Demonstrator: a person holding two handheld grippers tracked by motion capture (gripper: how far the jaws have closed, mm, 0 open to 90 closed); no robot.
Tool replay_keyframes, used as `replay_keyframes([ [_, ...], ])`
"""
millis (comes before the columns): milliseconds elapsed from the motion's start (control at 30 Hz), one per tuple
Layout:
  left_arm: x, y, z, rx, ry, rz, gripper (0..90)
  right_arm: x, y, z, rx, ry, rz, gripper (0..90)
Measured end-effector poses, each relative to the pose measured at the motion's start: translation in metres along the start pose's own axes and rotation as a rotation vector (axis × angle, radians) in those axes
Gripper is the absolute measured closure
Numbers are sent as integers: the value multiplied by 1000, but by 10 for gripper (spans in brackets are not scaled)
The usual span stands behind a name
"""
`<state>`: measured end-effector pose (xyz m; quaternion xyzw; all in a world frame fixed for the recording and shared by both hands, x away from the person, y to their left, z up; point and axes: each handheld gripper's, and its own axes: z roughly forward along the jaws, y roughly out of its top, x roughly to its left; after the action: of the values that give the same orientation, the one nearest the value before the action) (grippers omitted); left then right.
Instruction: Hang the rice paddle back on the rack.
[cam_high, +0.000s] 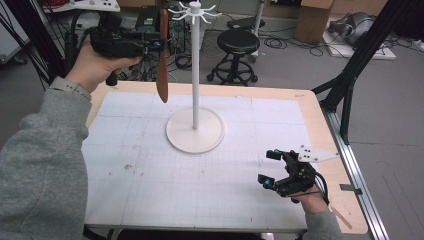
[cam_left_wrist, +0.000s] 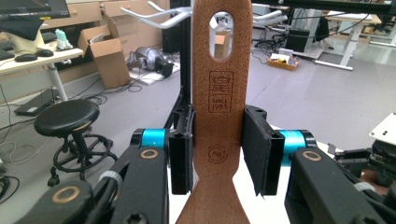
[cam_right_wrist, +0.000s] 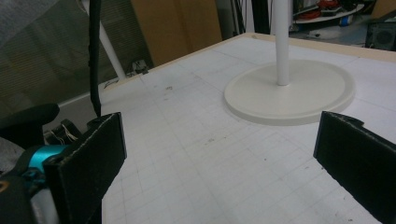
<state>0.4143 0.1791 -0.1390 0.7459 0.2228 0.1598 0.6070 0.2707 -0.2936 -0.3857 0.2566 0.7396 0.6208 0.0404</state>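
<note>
A brown wooden spatula (cam_high: 162, 60) with an oval hole in its handle hangs upright in the air over the table's far left, blade down. My left gripper (cam_high: 154, 45) is shut on its handle; in the left gripper view both pads press the stamped handle (cam_left_wrist: 219, 93) from either side. Just to the right stands a white hook stand (cam_high: 195, 75) with a round base (cam_high: 195, 132) and hooks at the top (cam_high: 195, 10), whose prongs (cam_left_wrist: 154, 16) reach beside the spatula's hole. My right gripper (cam_high: 267, 169) rests open near the table's front right, nothing between its pads (cam_right_wrist: 93, 154).
The white gridded mat (cam_high: 150, 175) covers most of the wooden table (cam_high: 320, 125). On the floor behind the table are a black stool (cam_high: 238, 42), cables and cardboard boxes. A black tripod leg (cam_high: 350, 75) stands at the right edge.
</note>
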Motion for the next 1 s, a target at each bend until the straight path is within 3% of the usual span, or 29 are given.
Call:
replay_keyframes([
  [1000,1,6,15,-7,-7,-4,650,-3,-3,-1,-1,-4,11,9],
])
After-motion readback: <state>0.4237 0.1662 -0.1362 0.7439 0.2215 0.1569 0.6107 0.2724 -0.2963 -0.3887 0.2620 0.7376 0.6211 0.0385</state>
